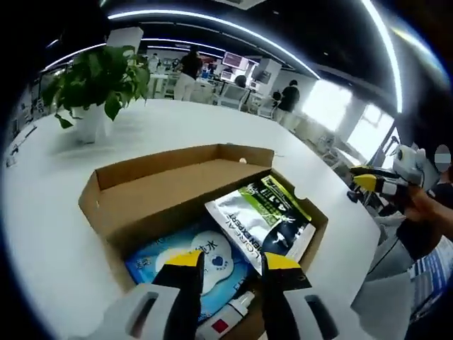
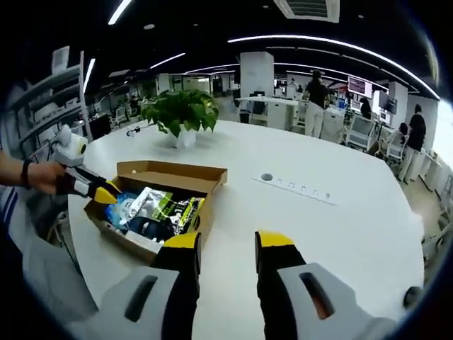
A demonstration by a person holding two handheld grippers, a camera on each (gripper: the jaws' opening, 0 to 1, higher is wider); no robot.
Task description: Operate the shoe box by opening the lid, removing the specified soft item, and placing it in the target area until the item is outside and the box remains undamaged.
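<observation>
Wide bare white bench [image 2: 333, 234] right of the shoe box [image 2: 205, 175], which sits near the bench's rim – potted plant [image 2: 180, 113] beyond it. Left gripper [image 1: 231, 268] poised over the open box, fingers [image 1: 185, 261] parted, holding nothing. Right gripper [image 2: 228, 244] well back, fingers spread, empty. Inside the box: green-black pouch [image 1: 265, 219] overlapping a blue soft pack [image 1: 205, 255].

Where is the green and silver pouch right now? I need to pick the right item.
In the left gripper view the green and silver pouch lies inside the open shoe box, on its right side, overlapping the blue packet, just ahead of the left tool.
</observation>
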